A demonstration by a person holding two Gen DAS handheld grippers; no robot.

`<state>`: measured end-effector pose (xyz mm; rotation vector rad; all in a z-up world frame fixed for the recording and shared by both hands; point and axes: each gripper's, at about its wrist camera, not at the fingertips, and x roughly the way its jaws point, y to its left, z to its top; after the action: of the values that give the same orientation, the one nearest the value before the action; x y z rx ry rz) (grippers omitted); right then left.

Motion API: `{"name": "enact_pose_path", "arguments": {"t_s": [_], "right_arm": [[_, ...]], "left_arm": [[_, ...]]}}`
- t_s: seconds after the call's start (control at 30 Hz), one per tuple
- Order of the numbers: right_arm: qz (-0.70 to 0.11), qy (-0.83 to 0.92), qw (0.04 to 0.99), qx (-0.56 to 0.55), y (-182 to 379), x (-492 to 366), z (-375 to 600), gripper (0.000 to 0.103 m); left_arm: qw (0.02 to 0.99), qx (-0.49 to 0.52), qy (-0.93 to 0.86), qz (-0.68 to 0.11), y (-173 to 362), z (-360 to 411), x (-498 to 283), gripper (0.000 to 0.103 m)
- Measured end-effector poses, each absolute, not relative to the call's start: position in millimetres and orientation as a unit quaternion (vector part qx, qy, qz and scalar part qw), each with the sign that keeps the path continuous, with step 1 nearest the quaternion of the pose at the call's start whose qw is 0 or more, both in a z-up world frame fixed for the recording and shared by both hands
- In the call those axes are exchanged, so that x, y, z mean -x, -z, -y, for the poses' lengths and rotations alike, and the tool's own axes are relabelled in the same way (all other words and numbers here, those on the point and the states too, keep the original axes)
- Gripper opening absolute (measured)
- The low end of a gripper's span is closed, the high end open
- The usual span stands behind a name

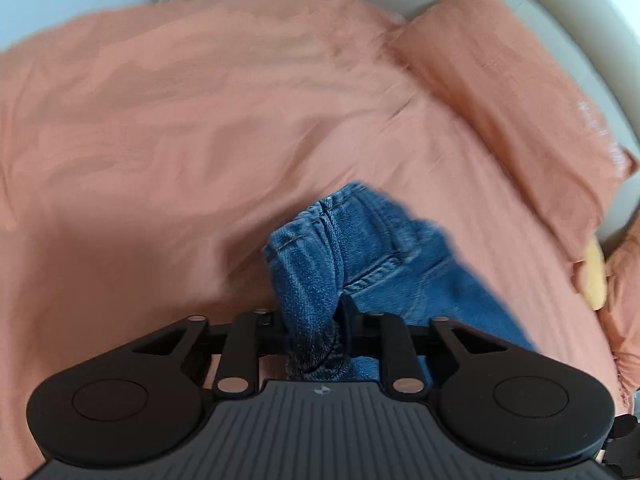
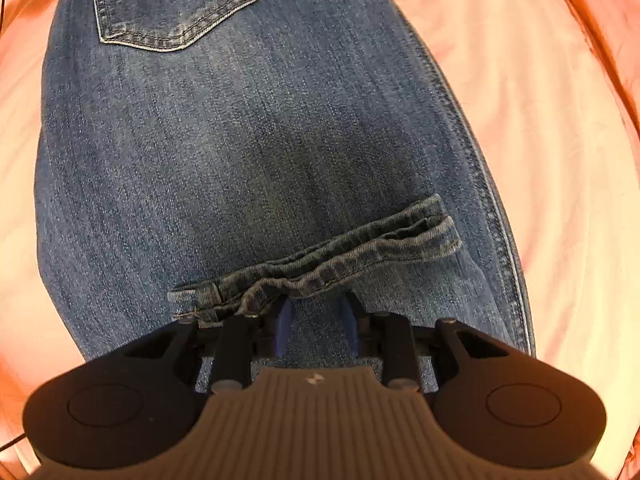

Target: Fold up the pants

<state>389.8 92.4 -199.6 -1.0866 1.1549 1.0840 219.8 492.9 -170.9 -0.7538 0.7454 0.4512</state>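
Observation:
A pair of blue jeans (image 1: 372,240) lies on the salmon bedcover (image 1: 160,140). A bunched fold of the denim rises between the fingers of my left gripper (image 1: 312,312), which is shut on it. In the right wrist view the jeans (image 2: 240,140) spread flat below me, back pocket (image 2: 176,0) at the top. The doubled leg hems (image 2: 360,248) lie slanted across the denim at the tips of my right gripper (image 2: 316,312). Its blue pads (image 2: 285,320) stand close together, with leg fabric pinched between them.
A salmon pillow (image 1: 500,92) lies at the right along a pale headboard (image 1: 580,20). Something yellow (image 1: 594,276) sits beside another pillow at the far right. Wide bare bedcover (image 2: 560,160) lies to both sides of the jeans.

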Motion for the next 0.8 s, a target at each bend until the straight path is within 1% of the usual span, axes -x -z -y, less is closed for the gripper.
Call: {"name": "enact_pose_path", "arguments": {"t_s": [0.07,0.23,0.4,0.5,0.57,0.67,0.8], "right_arm": [[-0.500,-0.452,0.590,0.445,192.2,-390.1,-84.5,0.026],[-0.512,-0.441,0.645,0.357,161.7,-402.7,-47.1,0.026],[-0.539,-0.396,0.696,0.263,129.5,-412.0,10.6,0.026],[-0.541,-0.382,0.721,0.204,111.7,-410.6,47.4,0.026],[-0.541,-0.373,0.732,0.180,103.0,-404.3,63.9,0.026],[-0.542,-0.352,0.750,0.140,92.4,-398.7,94.7,0.026],[-0.538,-0.343,0.763,0.101,80.1,-385.9,132.7,0.026]], "left_arm": [[0.850,0.345,-0.209,-0.337,147.3,-482.9,-215.6,0.022],[0.883,0.305,-0.189,-0.304,78.8,-441.7,-217.8,0.020],[0.914,0.242,-0.168,-0.278,8.7,-374.3,-238.3,0.019],[0.929,0.197,-0.164,-0.266,-25.6,-324.6,-254.0,0.019],[0.939,0.159,-0.159,-0.260,-42.6,-285.5,-263.9,0.019],[0.950,0.096,-0.154,-0.255,-52.9,-224.5,-284.7,0.019],[0.953,0.045,-0.141,-0.265,-39.4,-153.8,-315.0,0.019]]}}
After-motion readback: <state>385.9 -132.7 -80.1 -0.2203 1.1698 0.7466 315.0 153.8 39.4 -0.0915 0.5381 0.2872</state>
